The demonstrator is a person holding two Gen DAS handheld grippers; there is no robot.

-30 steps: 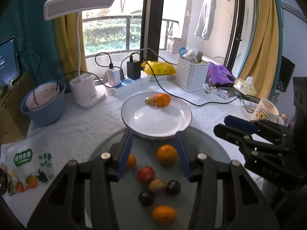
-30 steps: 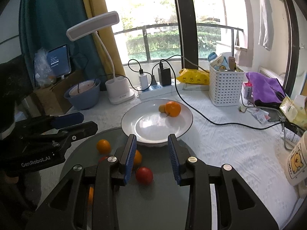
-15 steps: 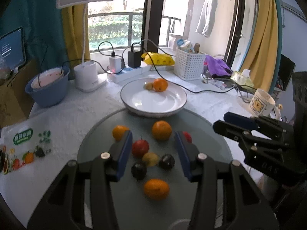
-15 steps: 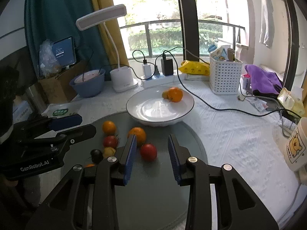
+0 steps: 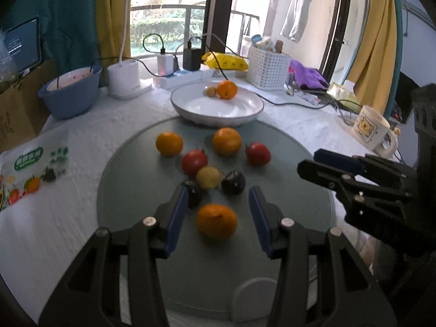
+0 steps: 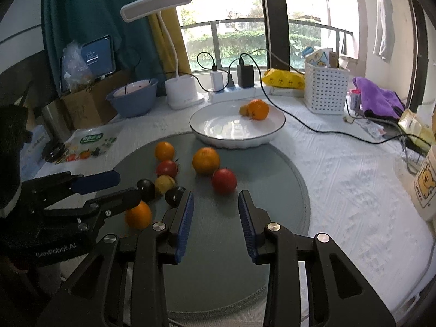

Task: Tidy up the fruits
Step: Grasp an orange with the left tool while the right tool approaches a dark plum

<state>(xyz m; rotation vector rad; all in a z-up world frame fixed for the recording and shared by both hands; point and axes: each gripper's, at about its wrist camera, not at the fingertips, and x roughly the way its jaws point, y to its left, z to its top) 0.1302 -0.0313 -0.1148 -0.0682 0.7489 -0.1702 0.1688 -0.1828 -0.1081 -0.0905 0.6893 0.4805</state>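
Several fruits lie on a round grey glass disc (image 5: 130, 190): three oranges, two red tomatoes, two dark plums and a small yellow fruit (image 5: 208, 177). My left gripper (image 5: 218, 190) is open low over the disc. The nearest orange (image 5: 216, 220) sits between its fingers, untouched by the pads. In the right wrist view the left gripper (image 6: 126, 186) hangs just above that orange (image 6: 138, 215). My right gripper (image 6: 215, 199) is open and empty, just short of a red tomato (image 6: 224, 181). Behind the disc, a white plate (image 5: 245, 114) holds an orange (image 5: 227, 89) and a small yellow fruit (image 5: 210, 91).
A blue bowl (image 5: 69, 92), a lamp base (image 5: 124, 80), a power strip with cables and a white basket (image 5: 268, 66) line the back. A bear mug (image 5: 372, 133) stands at the right and a printed fruit bag (image 5: 32, 163) lies at the left.
Both grippers have sunk toward the glass disc and drawn back from the plate. The left fingers now flank the nearest orange. Jaw gaps look unchanged.
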